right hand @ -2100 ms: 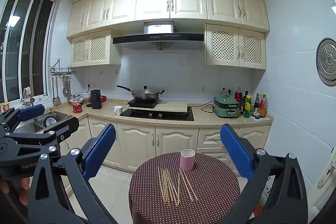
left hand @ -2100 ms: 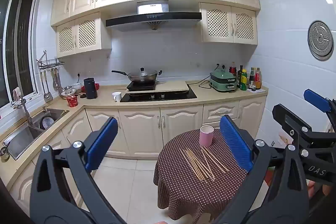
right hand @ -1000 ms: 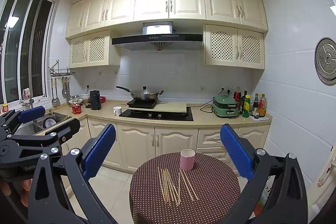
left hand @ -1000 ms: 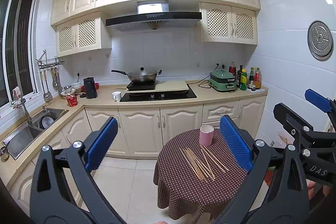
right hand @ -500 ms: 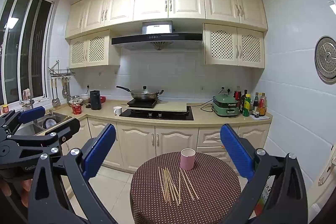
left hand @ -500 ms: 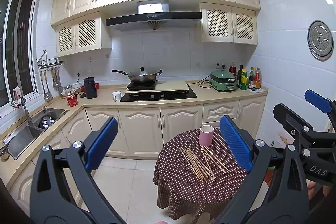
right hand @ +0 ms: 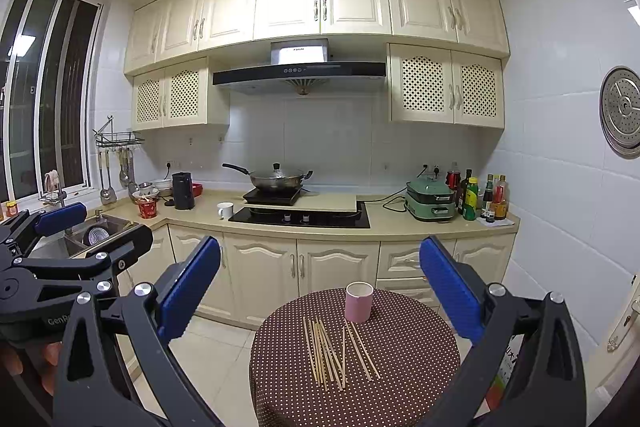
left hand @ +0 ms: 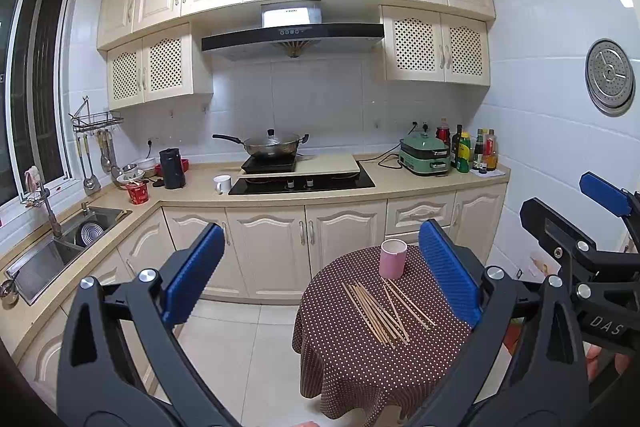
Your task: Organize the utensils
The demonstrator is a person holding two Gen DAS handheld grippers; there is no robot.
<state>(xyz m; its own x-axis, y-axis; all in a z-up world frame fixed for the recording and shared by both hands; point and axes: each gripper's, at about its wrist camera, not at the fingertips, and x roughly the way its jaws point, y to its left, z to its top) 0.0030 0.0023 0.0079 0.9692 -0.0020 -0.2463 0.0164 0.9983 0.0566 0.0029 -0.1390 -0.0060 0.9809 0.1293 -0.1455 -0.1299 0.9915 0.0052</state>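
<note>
While nothing on the table differs from the earlier frames, only a hair of camera drift, still hovering well back with left gripper and right gripper both spread wide, jaws released and holding nothing. Chopsticks lying loose and fanned near table centre, toward the near edge; pink cup upright just beyond them by the far edge, touching none as far as visible. Probably task not begun: approach pending, chopsticks likely bound for cup, thin and flat so tricky to pinch.
</note>
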